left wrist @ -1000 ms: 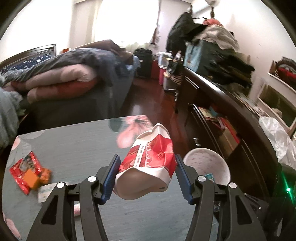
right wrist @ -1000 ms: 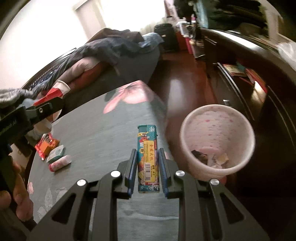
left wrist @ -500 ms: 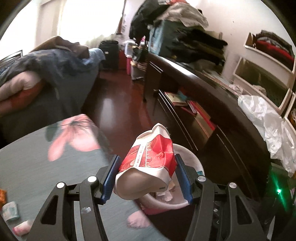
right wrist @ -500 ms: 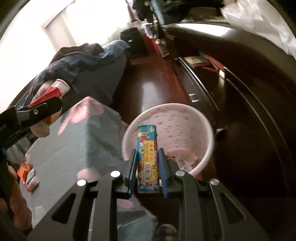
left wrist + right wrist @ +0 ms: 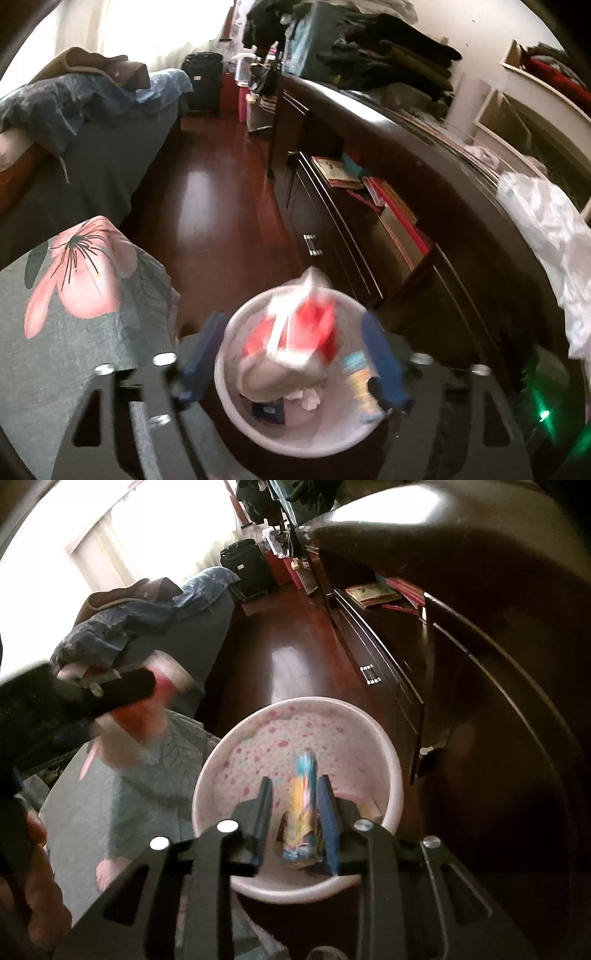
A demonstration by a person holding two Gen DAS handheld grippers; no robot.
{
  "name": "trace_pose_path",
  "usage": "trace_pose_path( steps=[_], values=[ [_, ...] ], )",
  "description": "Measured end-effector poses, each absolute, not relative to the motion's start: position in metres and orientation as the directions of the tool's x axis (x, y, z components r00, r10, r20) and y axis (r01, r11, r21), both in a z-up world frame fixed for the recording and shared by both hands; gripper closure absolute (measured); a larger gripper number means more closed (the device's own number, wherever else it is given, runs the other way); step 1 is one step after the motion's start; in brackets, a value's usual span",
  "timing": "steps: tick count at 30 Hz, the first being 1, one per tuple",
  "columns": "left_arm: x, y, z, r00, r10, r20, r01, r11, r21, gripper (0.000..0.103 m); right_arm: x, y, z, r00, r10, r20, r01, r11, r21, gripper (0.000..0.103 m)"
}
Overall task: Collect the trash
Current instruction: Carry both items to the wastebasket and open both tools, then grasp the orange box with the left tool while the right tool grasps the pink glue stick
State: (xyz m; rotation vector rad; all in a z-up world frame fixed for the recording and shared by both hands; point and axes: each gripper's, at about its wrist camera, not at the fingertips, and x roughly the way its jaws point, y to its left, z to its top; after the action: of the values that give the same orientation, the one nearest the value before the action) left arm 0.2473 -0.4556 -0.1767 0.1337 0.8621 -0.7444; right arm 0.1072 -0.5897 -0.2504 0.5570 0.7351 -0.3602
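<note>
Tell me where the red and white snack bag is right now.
In the left wrist view the snack bag is low and central, between the open left gripper fingers, over the pink-dotted trash bin beside the floral table.

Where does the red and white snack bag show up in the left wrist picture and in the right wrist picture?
Left wrist: the red and white snack bag is blurred at lower centre, between the open left tongs, over the pink-dotted bin.
Right wrist: the bag is a red blur at middle left, under the dark left tongs, over the tablecloth's edge.
Shared landmark: the pink-dotted bin on the floor beside the table.
</note>
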Motion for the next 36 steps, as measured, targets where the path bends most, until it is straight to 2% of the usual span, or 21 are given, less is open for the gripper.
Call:
trace_pose_path(
  steps=[10,15,20,23,36],
  values=[
    [0.242,-0.431,-0.159,0.464,-0.532,-0.708,0.628,0.762,-0.161,0.017,0.099,-0.578,-0.247,0.683,-0.118,-0.721,0.499,0.796,0.343,0.058],
    [0.23,-0.398,-0.141,0.507,-0.525,-0.684,0.614,0.776,-0.14,0.012,0.087,-0.555,-0.226,0.694,-0.14,-0.706,0.49,0.81,0.321,0.041],
    [0.221,-0.351,-0.122,0.566,-0.495,-0.659,0.575,0.81,-0.115,0.01,0.08,-0.527,-0.202,0.712,-0.136,-0.689,0.462,0.83,0.313,0.036],
    [0.218,-0.322,-0.114,0.605,-0.466,-0.645,0.54,0.836,-0.098,0.008,0.078,-0.507,-0.188,0.725,-0.126,-0.677,0.432,0.848,0.305,0.028],
    [0.223,-0.159,-0.099,0.73,-0.274,-0.626,0.29,0.954,-0.08,0.005,0.109,-0.396,-0.165,0.727,0.003,-0.687,0.247,0.932,0.266,0.024]
  ],
)
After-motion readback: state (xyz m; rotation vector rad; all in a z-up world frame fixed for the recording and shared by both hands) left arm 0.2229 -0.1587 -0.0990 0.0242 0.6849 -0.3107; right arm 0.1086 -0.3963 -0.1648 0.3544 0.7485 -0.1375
